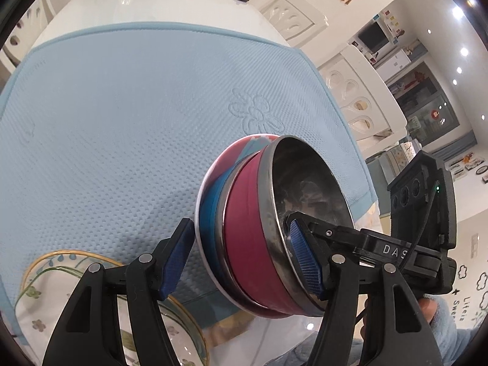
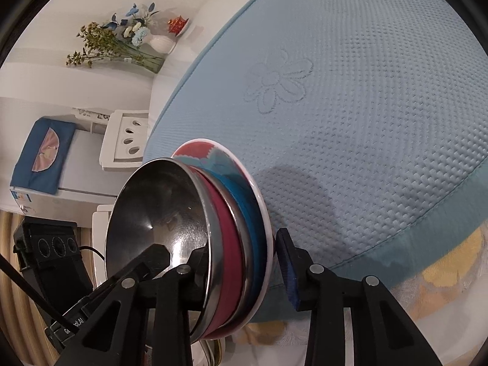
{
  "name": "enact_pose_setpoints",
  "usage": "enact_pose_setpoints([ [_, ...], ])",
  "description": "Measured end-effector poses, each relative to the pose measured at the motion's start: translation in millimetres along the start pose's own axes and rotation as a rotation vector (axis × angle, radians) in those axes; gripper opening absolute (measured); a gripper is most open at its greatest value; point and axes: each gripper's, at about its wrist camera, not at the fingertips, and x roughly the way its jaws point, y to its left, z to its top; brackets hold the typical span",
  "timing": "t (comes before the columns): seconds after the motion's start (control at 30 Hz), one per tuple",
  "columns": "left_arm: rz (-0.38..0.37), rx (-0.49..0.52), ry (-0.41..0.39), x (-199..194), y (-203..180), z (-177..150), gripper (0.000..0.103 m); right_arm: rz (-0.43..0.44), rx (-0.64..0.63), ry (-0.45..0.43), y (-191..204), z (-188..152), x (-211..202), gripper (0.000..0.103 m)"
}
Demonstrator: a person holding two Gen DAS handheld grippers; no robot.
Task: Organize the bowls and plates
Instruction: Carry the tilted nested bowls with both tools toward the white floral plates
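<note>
We hold a nested stack of dishes up off the blue mat [image 1: 128, 116] between both tools: a steel bowl with a magenta band [image 1: 244, 238] sits in a second steel bowl with a blue band [image 1: 213, 201], and both sit on a small patterned plate [image 1: 241, 149]. The stack is tipped on its side, so its axis, from plate to bowl mouth, runs nearly level across each view; the mouth faces right in the left camera and left in the right camera. The left gripper [image 1: 241, 260] straddles the whole stack, about half open, one pad by the plate's back and the other inside the top bowl; we cannot tell whether the plate-side pad really presses. The right gripper [image 2: 213, 262] spans the same stack from the opposite side, one finger inside the bowl, the other at the plate's underside, narrower than the left. Neither hand is nearer; both sit at the stack's lower rim. A floral plate [image 1: 45, 289] lies below on the table, likely the stack's destination once we level it.
</note>
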Motion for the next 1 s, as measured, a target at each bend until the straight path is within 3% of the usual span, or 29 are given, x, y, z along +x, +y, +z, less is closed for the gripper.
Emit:
enact_pose_setpoints([
  [0.47, 0.050, 0.019, -0.056, -21, -14, -8, 0.062, 0.026, -0.057, -0.025, 18, -16, -11, 0.033],
  [1.0, 0.167, 0.062, -0.088, -43, -27, -24, 0.062, 0.066, -0.135, -0.050, 52, -35, -18, 0.033],
])
